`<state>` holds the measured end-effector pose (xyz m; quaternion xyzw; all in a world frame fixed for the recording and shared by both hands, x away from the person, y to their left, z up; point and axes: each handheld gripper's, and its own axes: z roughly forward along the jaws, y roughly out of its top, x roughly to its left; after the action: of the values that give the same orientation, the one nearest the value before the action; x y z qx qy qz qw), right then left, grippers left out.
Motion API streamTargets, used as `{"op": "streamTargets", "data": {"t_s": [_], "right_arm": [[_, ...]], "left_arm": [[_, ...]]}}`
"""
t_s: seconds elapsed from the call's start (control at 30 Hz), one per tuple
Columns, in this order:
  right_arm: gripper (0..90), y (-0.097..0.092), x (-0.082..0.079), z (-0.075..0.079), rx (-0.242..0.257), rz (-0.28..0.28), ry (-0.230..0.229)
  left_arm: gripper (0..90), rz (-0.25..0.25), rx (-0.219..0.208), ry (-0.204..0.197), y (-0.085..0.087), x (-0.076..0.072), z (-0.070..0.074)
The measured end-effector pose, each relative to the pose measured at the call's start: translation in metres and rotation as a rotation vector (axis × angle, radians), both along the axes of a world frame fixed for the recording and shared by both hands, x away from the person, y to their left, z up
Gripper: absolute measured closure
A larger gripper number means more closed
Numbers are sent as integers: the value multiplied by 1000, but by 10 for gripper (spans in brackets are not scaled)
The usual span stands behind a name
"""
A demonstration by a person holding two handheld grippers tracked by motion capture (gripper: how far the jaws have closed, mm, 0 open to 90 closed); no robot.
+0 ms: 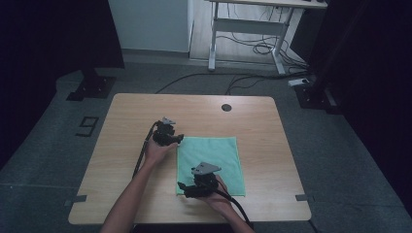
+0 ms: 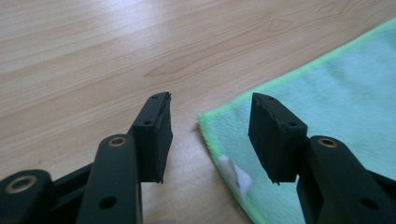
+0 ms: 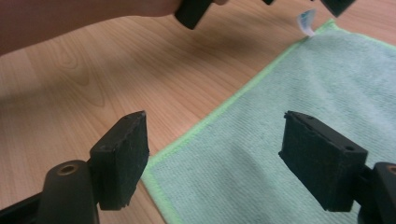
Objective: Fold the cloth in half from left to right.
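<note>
A light green cloth [image 1: 214,158] lies flat on the wooden table [image 1: 141,109]. My left gripper [image 1: 179,140] is at the cloth's far left corner. In the left gripper view its jaws [image 2: 211,96] stand open just above that corner of the cloth [image 2: 336,93], with a small white tag [image 2: 236,177] on the hem between them. My right gripper [image 1: 182,187] is at the near left corner. Its jaws [image 3: 215,114] are open over the cloth's [image 3: 261,163] green hem and grip nothing. The tag [image 3: 307,21] and the left gripper's body [image 3: 191,11] appear farther off.
A round dark grommet [image 1: 226,107] sits near the table's far edge. Bare wood lies to the left and right of the cloth. Beyond the table are a grey floor with cables [image 1: 252,77] and a white desk frame [image 1: 248,29].
</note>
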<state>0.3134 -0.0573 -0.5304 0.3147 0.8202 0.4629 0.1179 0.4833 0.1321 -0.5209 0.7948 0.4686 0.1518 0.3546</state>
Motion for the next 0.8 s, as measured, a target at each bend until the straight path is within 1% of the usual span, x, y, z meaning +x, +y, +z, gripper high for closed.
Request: {"op": "streamTargets", "data": {"t_s": [0.13,0.17,0.27,0.33,0.4,0.47,0.5,0.6,0.7,0.73,0.77,0.8], "right_arm": [[257,2,-2,-1,-3,20,0],[262,2,-2,-1,-3,25,-2],[268,5,-5,-2,-7,43,-3],[268,5,-5,-2,-9,47,-3],[268,5,-6,-2,-14,51,-4],[268,4,-6,-2,-12,48,-4],[268,3,-5,-2,-11,44,-4],[268,1,-5,-2,-10,38,-6],[269,-2,-5,-2,-11,32,-6],[270,-3,-5,-2,-10,28,-3],[270,-3,-5,-2,-10,28,-3],[272,-3,-5,-2,-10,27,-2]], "left_arm": [[511,3,6,-9,-2,5,-3],[511,5,-2,-4,-1,6,-5],[524,15,19,13,0,9,-10],[530,14,13,27,1,10,-13],[540,11,16,21,1,11,-14],[567,18,10,15,0,11,-14],[579,13,12,16,0,11,-14],[621,-5,50,22,-2,10,-18],[655,-5,46,23,-4,10,-17],[691,-8,46,23,-4,10,-17],[709,-9,45,24,-5,9,-17],[709,-14,44,26,-6,9,-17]]}}
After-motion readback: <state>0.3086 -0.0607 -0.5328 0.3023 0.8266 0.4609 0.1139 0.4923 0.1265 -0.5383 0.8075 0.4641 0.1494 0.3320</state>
